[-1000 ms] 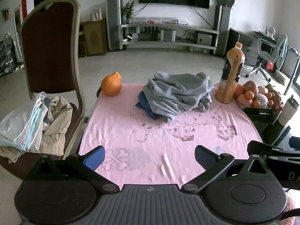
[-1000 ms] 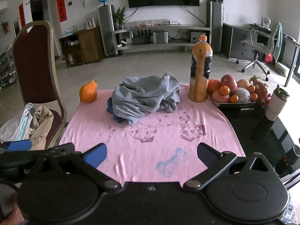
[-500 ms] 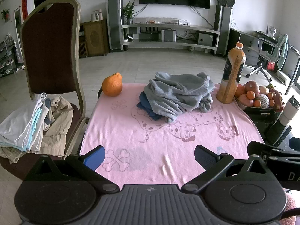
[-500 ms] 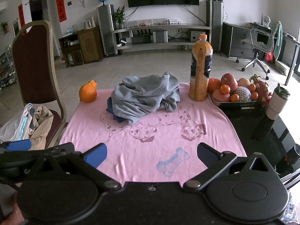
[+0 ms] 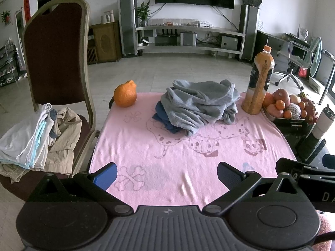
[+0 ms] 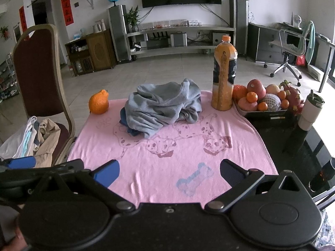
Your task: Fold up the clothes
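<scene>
A crumpled grey garment (image 5: 199,106) (image 6: 163,104) lies heaped at the far middle of the pink blanket (image 5: 178,156) (image 6: 178,146), with a dark blue garment (image 5: 161,118) (image 6: 124,118) partly under its left side. Both grippers hover over the blanket's near edge, well short of the heap. My left gripper (image 5: 166,173) is open with nothing between its fingers. My right gripper (image 6: 169,172) is open and empty too. The left gripper's blue fingertip (image 6: 21,162) shows at the left of the right wrist view.
A chair (image 5: 56,62) at the left holds a stack of clothes (image 5: 35,138). On the table stand an orange (image 5: 125,93), a juice bottle (image 5: 258,83), a fruit tray (image 5: 286,106) and a tumbler (image 5: 316,133) at the right edge.
Both views have shifted very slightly; the clothes and table objects have not moved and both grippers stay open.
</scene>
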